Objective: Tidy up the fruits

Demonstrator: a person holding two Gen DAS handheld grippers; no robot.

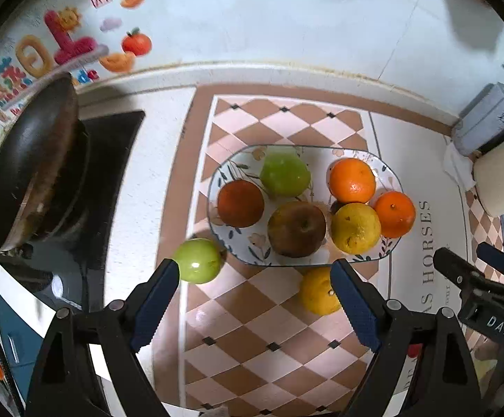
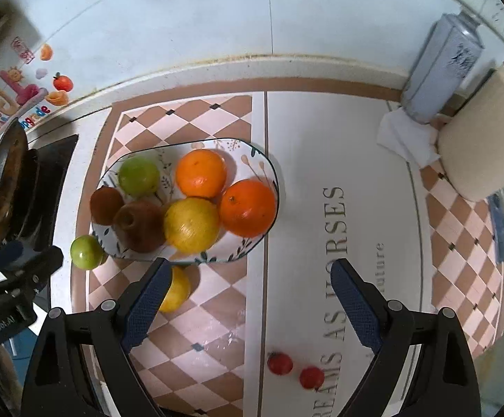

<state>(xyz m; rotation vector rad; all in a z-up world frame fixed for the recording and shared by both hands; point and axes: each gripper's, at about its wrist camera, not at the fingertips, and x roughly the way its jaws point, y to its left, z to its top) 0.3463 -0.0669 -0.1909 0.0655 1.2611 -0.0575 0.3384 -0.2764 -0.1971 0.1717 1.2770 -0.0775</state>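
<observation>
A flowered oval plate [image 1: 238, 160] [image 2: 252, 154] on the checkered mat holds a green apple [image 1: 284, 174] [image 2: 138, 176], two brownish-red apples [image 1: 240, 203] [image 1: 296, 228], a yellow citrus [image 1: 355, 228] [image 2: 191, 225] and two oranges [image 1: 352, 180] [image 1: 395, 213]. Off the plate lie a green apple [image 1: 198, 260] [image 2: 86, 252] at its left and a yellow citrus [image 1: 318, 292] [image 2: 177, 290] in front. Two small red tomatoes [image 2: 279, 363] [image 2: 311, 377] lie on the white mat. My left gripper [image 1: 255, 300] hangs open above the mat, nothing between its fingers. My right gripper [image 2: 248, 300] is open and empty too.
A dark pan [image 1: 29, 163] sits on the black stove at the left. A grey tin [image 2: 439, 69], a crumpled tissue [image 2: 405, 135] and a beige round container [image 2: 485, 139] stand at the back right. A tiled wall with fruit stickers [image 1: 61, 38] runs behind.
</observation>
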